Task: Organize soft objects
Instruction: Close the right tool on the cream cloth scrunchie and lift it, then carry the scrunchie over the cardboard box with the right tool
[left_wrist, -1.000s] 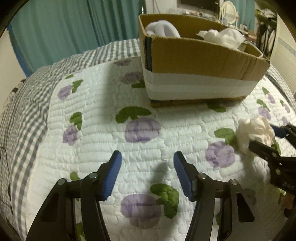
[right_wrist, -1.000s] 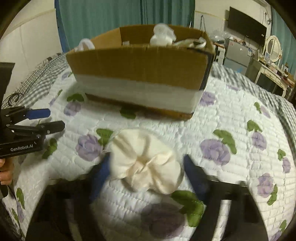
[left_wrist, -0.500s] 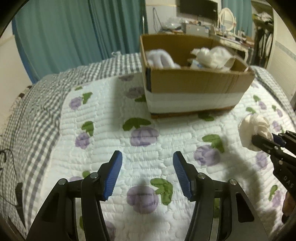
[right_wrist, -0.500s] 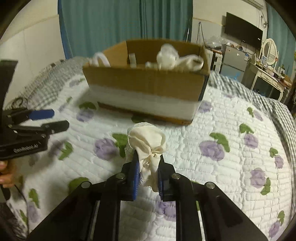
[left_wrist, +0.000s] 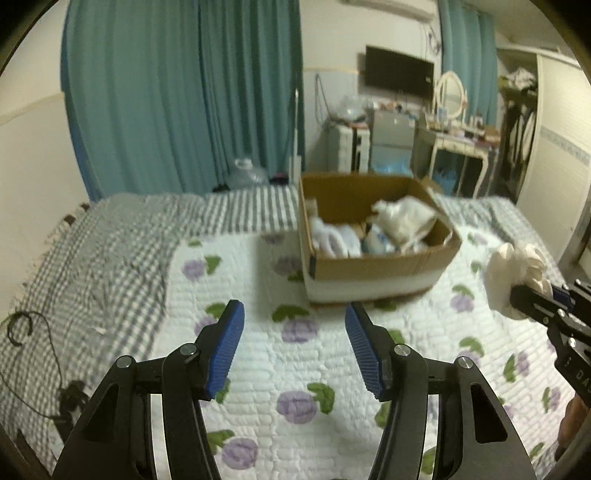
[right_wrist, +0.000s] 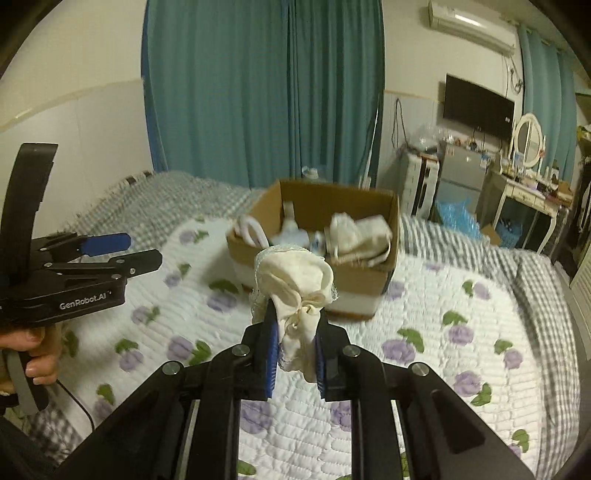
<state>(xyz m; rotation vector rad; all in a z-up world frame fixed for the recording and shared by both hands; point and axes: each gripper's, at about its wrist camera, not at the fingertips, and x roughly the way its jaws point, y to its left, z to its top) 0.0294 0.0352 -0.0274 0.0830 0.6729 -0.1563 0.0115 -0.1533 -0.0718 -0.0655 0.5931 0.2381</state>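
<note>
My right gripper (right_wrist: 294, 332) is shut on a cream bunched cloth (right_wrist: 295, 280) and holds it in the air above the quilt, in front of the cardboard box (right_wrist: 314, 258). The cloth also shows in the left wrist view (left_wrist: 513, 277) at the far right, with the right gripper (left_wrist: 546, 299) behind it. The box (left_wrist: 376, 258) stands on the bed and holds several white soft items (left_wrist: 402, 221). My left gripper (left_wrist: 293, 347) is open and empty, high above the quilt, left of the box. It shows in the right wrist view (right_wrist: 125, 249) at the left.
The bed has a white quilt with purple flowers (left_wrist: 295, 369) and a grey checked blanket (left_wrist: 110, 251) at its left and far side. Teal curtains (left_wrist: 184, 99) hang behind. A dresser with mirror (right_wrist: 528, 177) and a fridge stand beyond the bed at the right.
My right gripper closed on the cream cloth and lifted it off the quilt. Both grippers have risen, so the box now looks farther and lower.
</note>
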